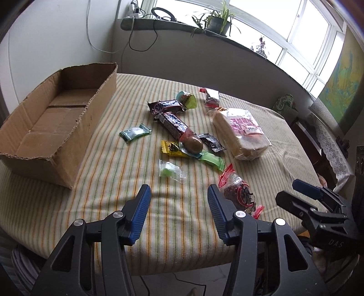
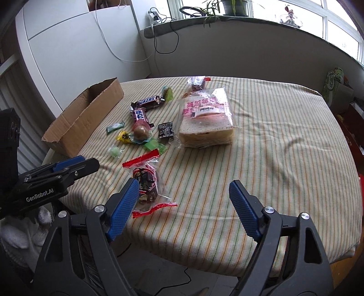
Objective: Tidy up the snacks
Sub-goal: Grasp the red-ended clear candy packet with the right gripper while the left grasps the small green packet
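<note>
Snacks lie scattered on a striped tablecloth [image 1: 141, 205]: two Snickers bars [image 1: 167, 105], a bagged bread loaf [image 1: 241, 132], a green candy [image 1: 135, 132], a brown egg-shaped sweet [image 1: 193, 143], a clear packet with green jelly [image 1: 169, 170] and a red-edged bag of dark fruit [image 1: 238, 194]. An empty cardboard box [image 1: 54, 123] stands at the left. My left gripper [image 1: 179, 193] hovers open over the near table edge, nothing between its fingers. My right gripper [image 2: 184, 189] is open too, its left finger beside the red-edged bag [image 2: 145, 179]. The bread loaf [image 2: 207, 118] lies beyond it.
A windowsill with a potted plant [image 1: 218, 20] and cables runs behind the table. A white cabinet [image 2: 75, 50] stands at the far left. A chair with a lace cover [image 1: 327, 141] sits at the table's right side. The right half of the cloth [image 2: 284, 141] is bare.
</note>
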The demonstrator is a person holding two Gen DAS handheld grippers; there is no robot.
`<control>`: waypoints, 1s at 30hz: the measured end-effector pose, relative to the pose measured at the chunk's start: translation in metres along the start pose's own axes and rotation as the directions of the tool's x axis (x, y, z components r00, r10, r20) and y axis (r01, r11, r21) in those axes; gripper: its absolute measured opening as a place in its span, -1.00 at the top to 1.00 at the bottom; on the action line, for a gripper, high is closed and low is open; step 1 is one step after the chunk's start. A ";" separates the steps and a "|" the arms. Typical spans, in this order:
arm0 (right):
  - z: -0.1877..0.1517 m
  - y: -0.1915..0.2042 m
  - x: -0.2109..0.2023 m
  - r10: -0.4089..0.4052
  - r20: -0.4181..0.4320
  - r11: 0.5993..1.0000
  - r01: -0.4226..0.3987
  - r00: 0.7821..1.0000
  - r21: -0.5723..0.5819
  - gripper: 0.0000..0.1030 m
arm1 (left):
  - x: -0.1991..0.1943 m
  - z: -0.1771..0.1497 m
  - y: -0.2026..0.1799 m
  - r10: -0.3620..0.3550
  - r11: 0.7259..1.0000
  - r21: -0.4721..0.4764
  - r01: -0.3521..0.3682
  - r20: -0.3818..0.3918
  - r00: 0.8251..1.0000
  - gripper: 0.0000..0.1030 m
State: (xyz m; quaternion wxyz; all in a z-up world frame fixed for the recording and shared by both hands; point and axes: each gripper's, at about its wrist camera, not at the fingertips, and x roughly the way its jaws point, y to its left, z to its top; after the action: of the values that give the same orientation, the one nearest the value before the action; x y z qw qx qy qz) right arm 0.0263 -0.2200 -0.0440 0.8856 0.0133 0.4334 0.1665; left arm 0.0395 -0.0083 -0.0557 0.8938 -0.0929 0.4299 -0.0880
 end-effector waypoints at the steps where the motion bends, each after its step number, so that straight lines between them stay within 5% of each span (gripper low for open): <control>1: -0.001 0.004 0.003 0.011 -0.007 1.000 -0.011 1.000 -0.010 -0.52 | 0.004 0.002 0.000 0.004 1.000 0.003 -0.004 -0.003 1.000 0.14; 8: -0.007 0.027 0.024 0.052 -0.054 0.995 -0.056 0.997 -0.084 -0.29 | 0.027 0.015 0.005 0.025 1.000 -0.003 -0.025 -0.025 0.999 0.26; 16: -0.005 0.040 0.044 0.059 -0.076 0.991 -0.068 0.995 -0.119 -0.24 | 0.051 0.021 0.010 0.040 0.999 0.009 -0.039 -0.067 0.997 0.35; 22: -0.004 0.045 0.057 0.054 -0.111 0.988 -0.069 0.992 -0.136 -0.01 | 0.051 0.021 0.008 0.050 0.998 0.043 -0.047 -0.071 0.996 0.55; 25: -0.004 0.044 0.062 0.050 -0.132 0.989 -0.067 0.990 -0.132 0.20 | 0.052 0.021 0.005 0.055 0.997 0.064 -0.051 -0.069 0.996 0.56; 30: -0.003 0.041 0.061 0.057 -0.137 0.990 -0.074 0.989 -0.122 0.28 | 0.054 0.024 0.008 0.044 0.998 0.051 -0.041 -0.067 0.997 0.56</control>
State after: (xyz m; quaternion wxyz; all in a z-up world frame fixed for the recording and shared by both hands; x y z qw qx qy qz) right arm 0.0472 -0.1625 -0.0856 0.8478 -0.0400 0.4793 0.2233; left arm 0.0917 -0.0114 -0.0837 0.8824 -0.0586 0.4595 -0.0827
